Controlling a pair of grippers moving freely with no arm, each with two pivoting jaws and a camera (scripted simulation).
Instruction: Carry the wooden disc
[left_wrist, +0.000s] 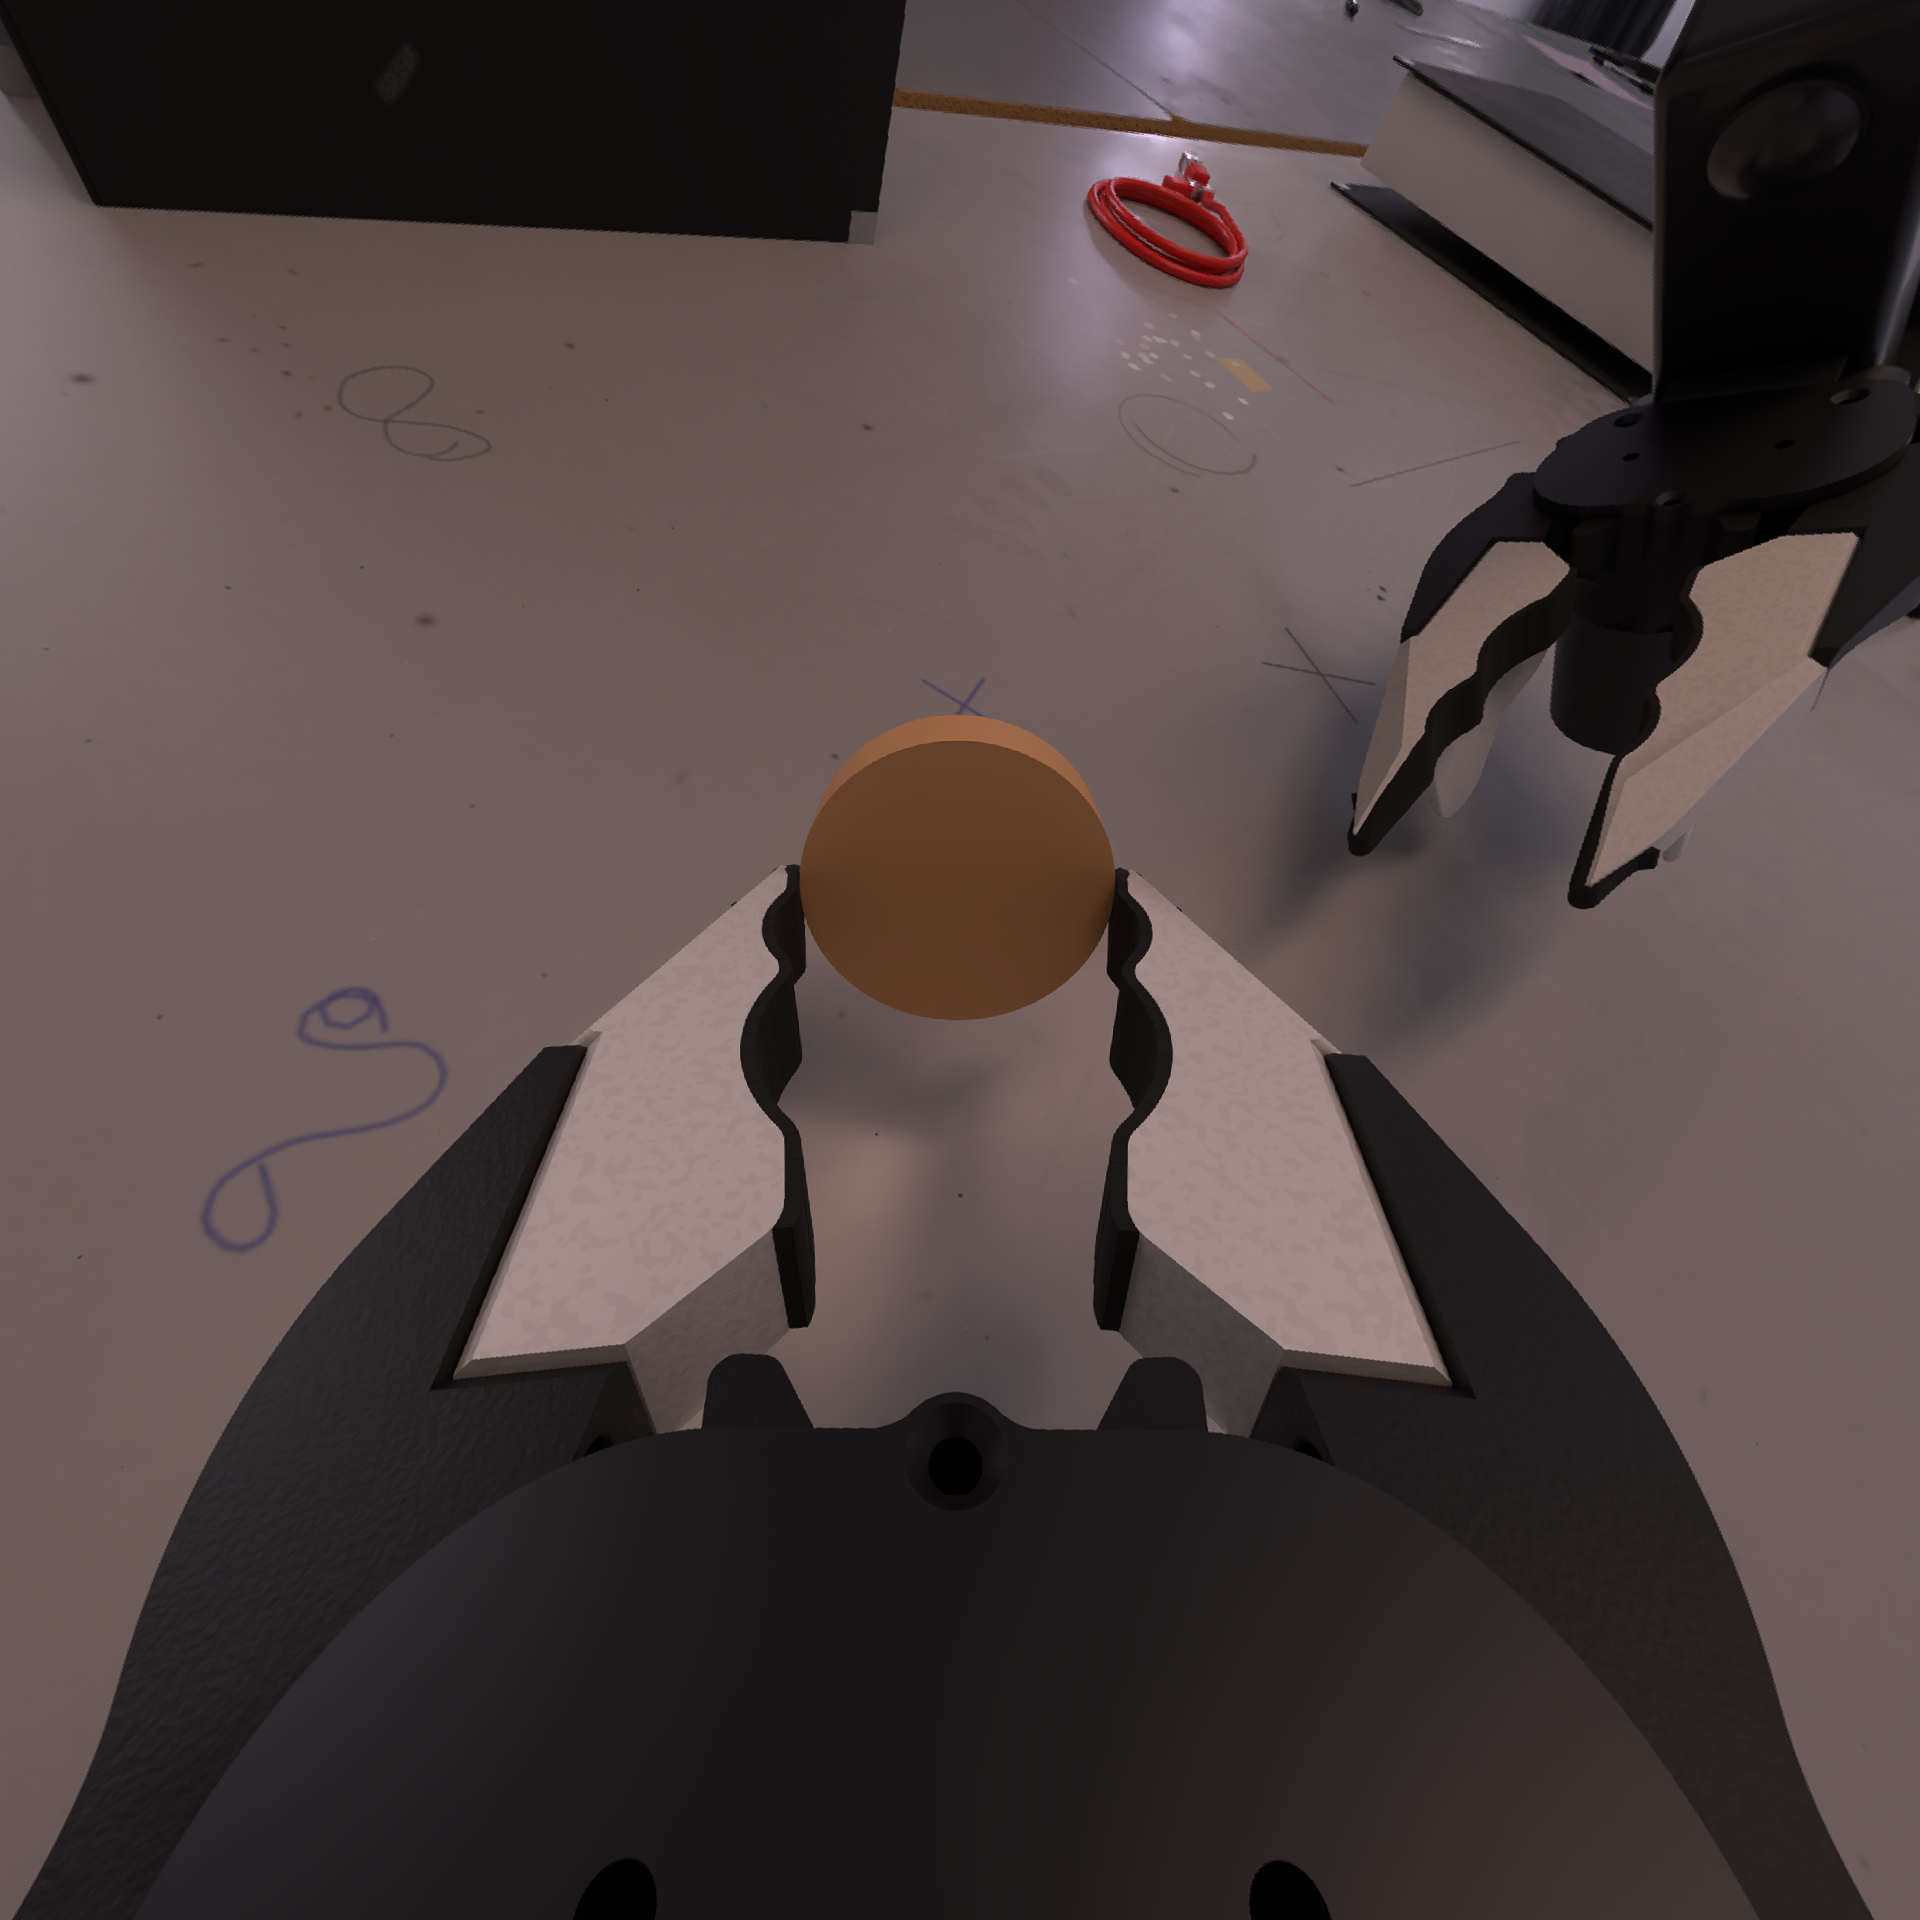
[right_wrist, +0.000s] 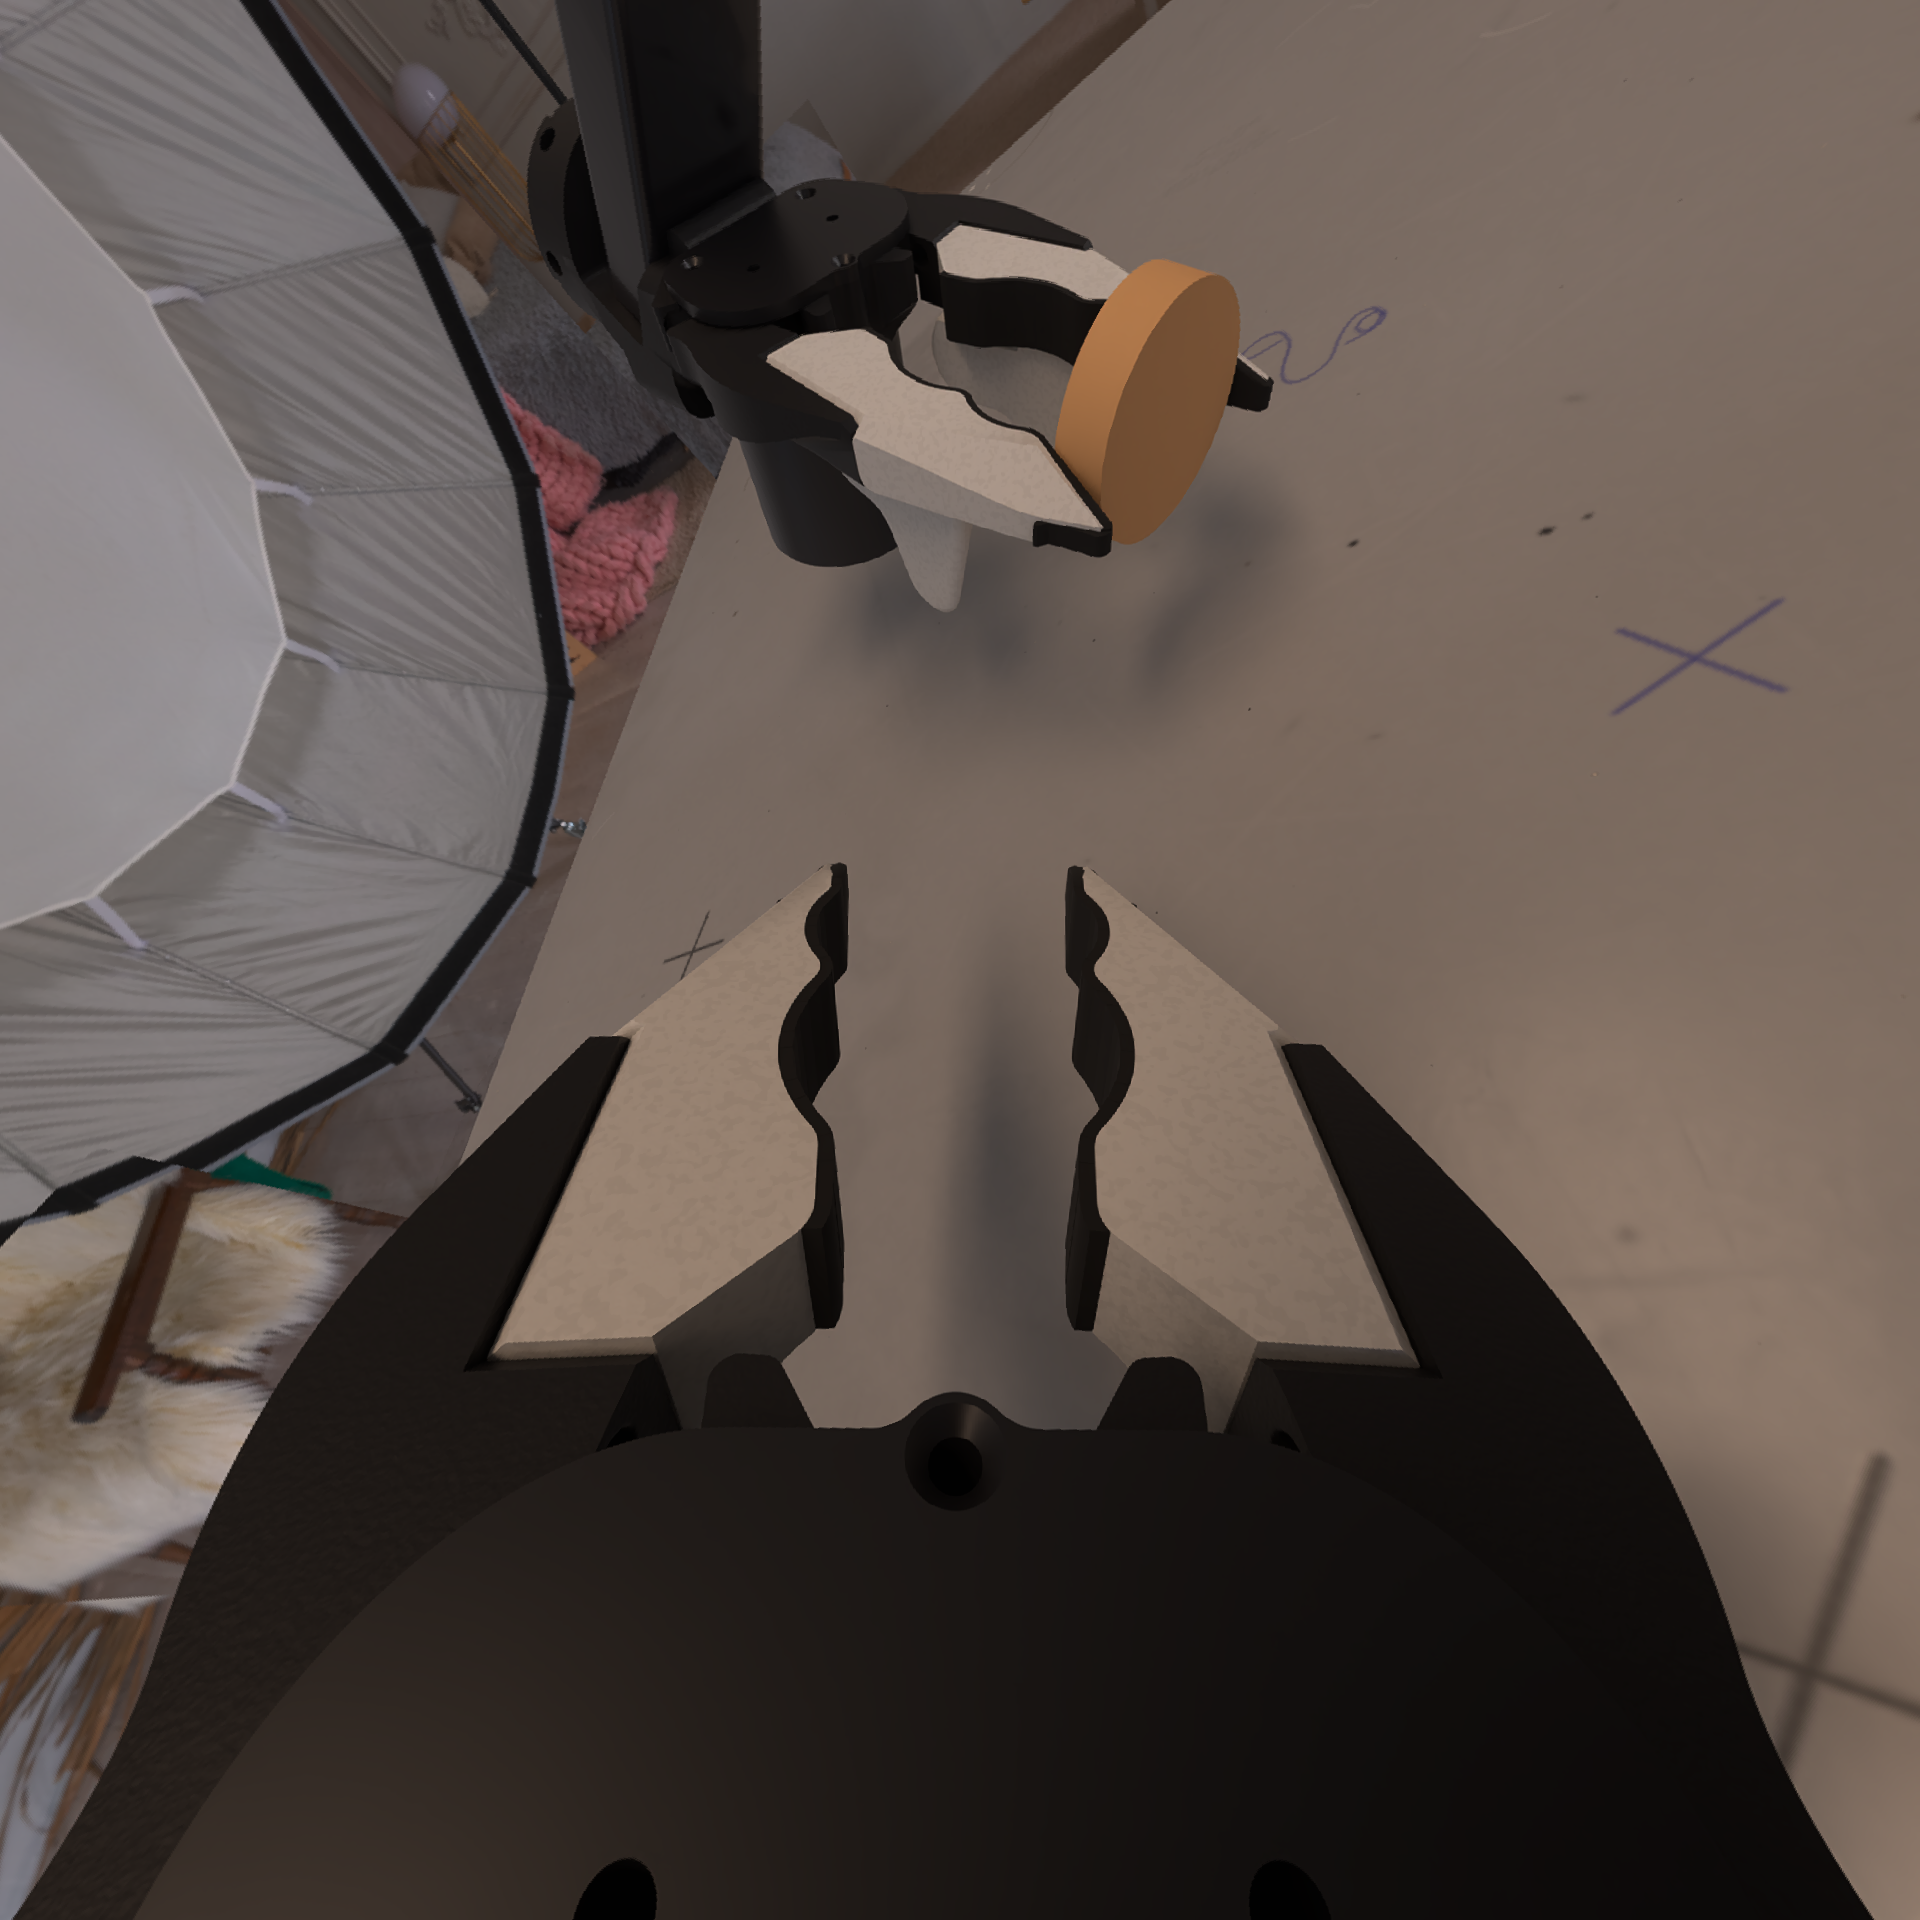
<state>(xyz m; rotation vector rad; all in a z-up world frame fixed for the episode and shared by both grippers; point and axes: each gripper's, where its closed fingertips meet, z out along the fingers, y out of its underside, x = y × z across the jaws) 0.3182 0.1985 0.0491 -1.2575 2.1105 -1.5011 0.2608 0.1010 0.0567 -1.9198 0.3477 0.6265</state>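
Observation:
The wooden disc (left_wrist: 954, 871) is a thick round orange-brown puck. My left gripper (left_wrist: 956, 883) is shut on its rim at the fingertips and holds it on edge above the grey table, its flat face towards the camera. In the right wrist view the disc (right_wrist: 1153, 400) shows in the left gripper (right_wrist: 1174, 462) at the far middle, with a shadow on the table beneath it. My right gripper (right_wrist: 956, 883) is open and empty above the table, near its left edge. It also shows at the right of the left wrist view (left_wrist: 1475, 862), apart from the disc.
The grey table top (left_wrist: 623, 623) bears pen scribbles and crosses. A red coiled cable (left_wrist: 1166, 231) lies far back, a black box (left_wrist: 468, 104) at the back left. In the right wrist view a large white softbox (right_wrist: 208, 520) stands beyond the table's left edge.

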